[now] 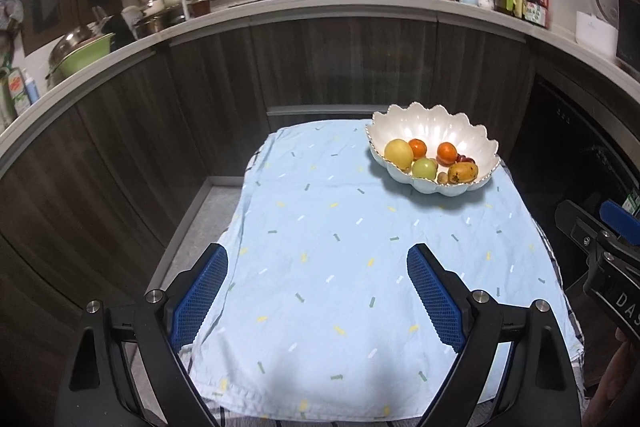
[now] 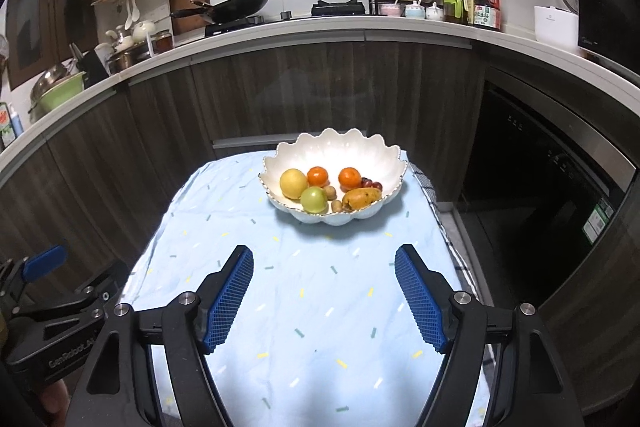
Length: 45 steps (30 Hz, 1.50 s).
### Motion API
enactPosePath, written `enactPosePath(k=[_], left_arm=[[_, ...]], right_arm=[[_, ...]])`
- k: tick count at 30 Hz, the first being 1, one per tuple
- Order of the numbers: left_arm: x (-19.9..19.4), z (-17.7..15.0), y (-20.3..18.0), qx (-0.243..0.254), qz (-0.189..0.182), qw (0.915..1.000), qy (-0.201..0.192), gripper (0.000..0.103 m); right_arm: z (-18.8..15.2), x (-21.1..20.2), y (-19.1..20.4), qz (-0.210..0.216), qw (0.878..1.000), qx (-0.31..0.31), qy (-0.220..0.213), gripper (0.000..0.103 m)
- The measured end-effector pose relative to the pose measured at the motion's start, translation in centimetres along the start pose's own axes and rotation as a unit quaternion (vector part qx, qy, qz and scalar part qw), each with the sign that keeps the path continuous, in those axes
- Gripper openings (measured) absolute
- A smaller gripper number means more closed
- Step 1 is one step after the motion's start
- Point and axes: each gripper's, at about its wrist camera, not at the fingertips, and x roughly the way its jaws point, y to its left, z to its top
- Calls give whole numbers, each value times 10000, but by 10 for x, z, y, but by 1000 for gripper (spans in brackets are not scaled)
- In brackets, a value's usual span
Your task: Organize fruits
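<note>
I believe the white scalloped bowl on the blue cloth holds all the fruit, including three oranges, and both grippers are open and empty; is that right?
Not quite: the white scalloped bowl on the blue cloth holds two oranges, not three, as the right wrist view shows. The rest stands: all the fruit is in the bowl, and the left gripper and right gripper are open and empty.

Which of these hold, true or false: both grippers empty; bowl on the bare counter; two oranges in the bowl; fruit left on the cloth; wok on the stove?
1. Left gripper and right gripper are empty: true.
2. The white bowl sits on the counter: false, on the blue cloth.
3. Two oranges are in the bowl: true.
4. Fruit lies on the cloth: false, all visible fruit is in the bowl.
5. A wok sits on the stove: true.
</note>
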Motion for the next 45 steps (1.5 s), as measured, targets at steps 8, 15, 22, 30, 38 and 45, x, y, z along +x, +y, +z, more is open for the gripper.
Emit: enactPosePath(k=[8, 15, 22, 30, 38, 45], left_arm=[[-15, -12, 7, 7, 145, 9999, -36, 93], [-21, -17, 14, -71, 233, 9997, -48, 93], [-25, -19, 15, -73, 236, 9997, -82, 93], [-26, -19, 14, -64, 232, 9997, -88, 93], [-27, -19, 13, -55, 225, 9997, -81, 93], [-28, -19, 12, -45, 227, 9997, -83, 93]], right_arm=[[-14, -16, 2, -36, 10000, 36, 59, 78], [-19, -21, 3, -90, 10000, -4, 42, 78], [-22, -24, 2, -113, 9999, -5, 41, 78], [-23, -25, 0, -119, 9999, 22, 19, 78], [-23, -25, 0, -117, 9999, 34, 20, 78], [-23, -25, -1, -115, 9999, 42, 20, 78]])
